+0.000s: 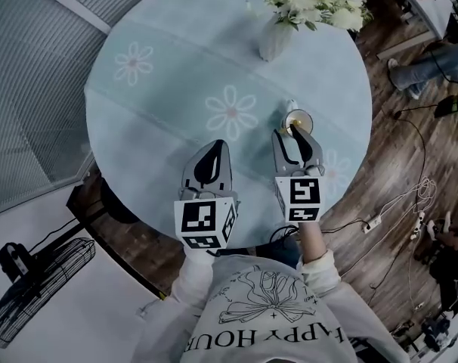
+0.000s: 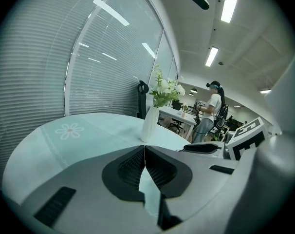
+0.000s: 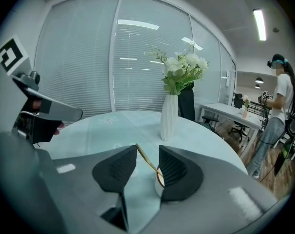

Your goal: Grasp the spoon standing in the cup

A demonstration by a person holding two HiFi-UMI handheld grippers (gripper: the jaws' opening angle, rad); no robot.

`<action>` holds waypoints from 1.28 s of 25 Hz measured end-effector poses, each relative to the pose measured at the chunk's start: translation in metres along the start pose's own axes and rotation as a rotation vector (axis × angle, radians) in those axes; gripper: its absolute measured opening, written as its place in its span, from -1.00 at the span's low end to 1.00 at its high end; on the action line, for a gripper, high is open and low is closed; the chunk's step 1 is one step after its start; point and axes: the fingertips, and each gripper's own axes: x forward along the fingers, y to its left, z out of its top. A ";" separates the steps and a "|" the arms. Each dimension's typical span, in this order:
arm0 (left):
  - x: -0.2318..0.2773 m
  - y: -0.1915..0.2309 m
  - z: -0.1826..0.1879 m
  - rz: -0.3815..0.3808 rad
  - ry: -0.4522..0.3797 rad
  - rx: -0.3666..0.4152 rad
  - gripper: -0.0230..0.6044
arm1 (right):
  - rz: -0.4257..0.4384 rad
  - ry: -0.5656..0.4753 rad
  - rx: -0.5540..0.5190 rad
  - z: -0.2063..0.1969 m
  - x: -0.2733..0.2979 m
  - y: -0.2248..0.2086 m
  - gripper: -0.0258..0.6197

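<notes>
A small white cup [image 1: 298, 117] with a gold rim stands on the round table's [image 1: 161, 104] right side. A gold spoon [image 3: 146, 161] leans in it, handle tilted up to the left. My right gripper [image 1: 295, 133] is just in front of the cup and open. In the right gripper view the spoon handle rises between the two fingertips of that gripper [image 3: 147, 148], touching neither pad, and the cup [image 3: 158, 183] is half hidden behind the right jaw. My left gripper [image 1: 215, 145] hovers over the table to the cup's left, shut and empty [image 2: 144, 147].
A white vase of flowers [image 1: 276, 36] stands at the table's far side, beyond the cup [image 3: 169, 117]. A person [image 3: 281, 106] stands off to the right by desks. A fan [image 1: 32, 293] and floor cables [image 1: 395, 203] lie beside the table.
</notes>
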 end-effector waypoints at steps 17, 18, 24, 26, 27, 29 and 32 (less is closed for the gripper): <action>0.009 -0.006 -0.011 -0.010 0.030 -0.012 -0.91 | -0.006 -0.013 -0.009 -0.002 0.005 -0.002 -0.73; 0.009 -0.008 -0.012 -0.013 0.031 -0.012 -0.91 | -0.010 -0.019 -0.007 -0.001 0.004 -0.003 -0.74; 0.006 -0.013 -0.011 -0.025 0.025 -0.010 -0.91 | -0.084 -0.047 -0.011 0.004 -0.005 -0.024 -0.83; 0.003 -0.015 -0.010 -0.028 0.020 -0.006 -0.91 | -0.109 -0.056 -0.002 0.006 -0.010 -0.031 -0.86; 0.002 -0.015 -0.009 -0.029 0.018 -0.005 -0.91 | -0.118 -0.060 0.003 0.006 -0.012 -0.034 -0.87; -0.002 -0.016 -0.007 -0.029 0.012 -0.003 -0.91 | -0.128 -0.058 0.011 0.004 -0.014 -0.039 -0.87; -0.007 -0.017 0.000 -0.032 -0.004 0.004 -0.91 | -0.139 -0.054 0.004 0.002 -0.019 -0.045 -0.88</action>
